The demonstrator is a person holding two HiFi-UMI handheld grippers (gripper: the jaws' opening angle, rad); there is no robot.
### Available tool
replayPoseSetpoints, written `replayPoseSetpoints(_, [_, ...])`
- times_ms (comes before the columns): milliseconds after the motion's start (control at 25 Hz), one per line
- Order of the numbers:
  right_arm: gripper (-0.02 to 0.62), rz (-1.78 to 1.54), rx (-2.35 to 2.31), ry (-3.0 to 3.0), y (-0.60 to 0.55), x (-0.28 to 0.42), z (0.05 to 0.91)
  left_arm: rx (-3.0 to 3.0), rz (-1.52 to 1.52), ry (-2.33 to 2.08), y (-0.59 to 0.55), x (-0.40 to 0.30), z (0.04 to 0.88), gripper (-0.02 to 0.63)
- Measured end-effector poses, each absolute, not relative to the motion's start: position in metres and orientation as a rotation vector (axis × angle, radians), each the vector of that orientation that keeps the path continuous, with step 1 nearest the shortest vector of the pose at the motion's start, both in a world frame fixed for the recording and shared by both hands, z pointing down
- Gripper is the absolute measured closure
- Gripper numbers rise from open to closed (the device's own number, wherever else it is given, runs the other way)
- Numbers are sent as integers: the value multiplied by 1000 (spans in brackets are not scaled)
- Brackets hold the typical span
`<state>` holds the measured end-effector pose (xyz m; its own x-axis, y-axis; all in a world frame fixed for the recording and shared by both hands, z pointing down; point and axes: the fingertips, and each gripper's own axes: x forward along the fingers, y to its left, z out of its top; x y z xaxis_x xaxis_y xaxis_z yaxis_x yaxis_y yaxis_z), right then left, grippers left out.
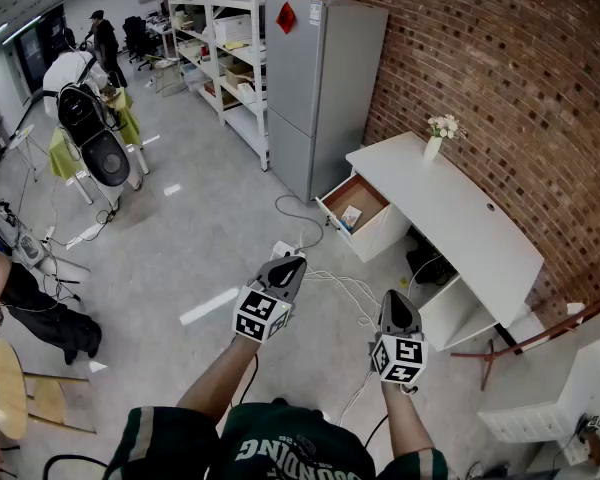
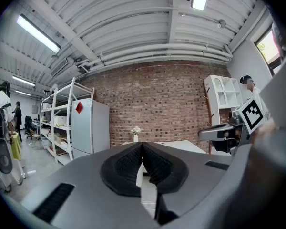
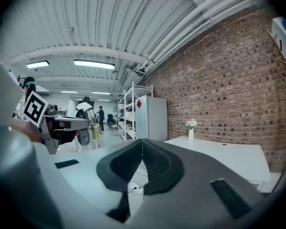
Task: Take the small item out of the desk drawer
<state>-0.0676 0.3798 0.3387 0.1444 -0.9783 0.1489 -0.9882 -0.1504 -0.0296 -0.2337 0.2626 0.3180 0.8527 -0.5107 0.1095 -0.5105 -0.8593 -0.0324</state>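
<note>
Head view puts the small item point(image 1: 351, 216) in the open drawer point(image 1: 378, 236) of the white counter point(image 1: 460, 218), well apart from the left claw point(image 1: 293, 265) and right claw point(image 1: 398, 306), both clenched on nothing. The approach seems in hand; next, step closer, part one claw and reach in.

Dark green T-shirt point(image 1: 280, 450), white lettering across chest (partly cut off, unreadable). Short sleeves point(image 1: 155, 440) same green, pale stripe down side. Left hand-held gripper point(image 1: 292, 260): grey moulded shell tapering to point, cube point(image 1: 261, 314) with black-and-white square markers at rear. Right hand-held gripper point(image 1: 395, 300): same grey shell, matching marker cube point(image 1: 399, 358). Pads point(image 2: 126, 168) black, finely ribbed, set in smooth grey housing. Dark rectangular slots point(image 2: 55, 202) on housing.
</note>
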Motion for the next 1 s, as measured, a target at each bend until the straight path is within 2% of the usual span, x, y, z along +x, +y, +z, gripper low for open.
replayPoseSetpoints(440, [571,131,2295,-2030,375,-76,328,-3023,-196,848,261,-237,314,591])
replayPoseSetpoints(1000, [571,191,2280,-2012,385,-69,335,-3033,-222,862,273,-230,315,591])
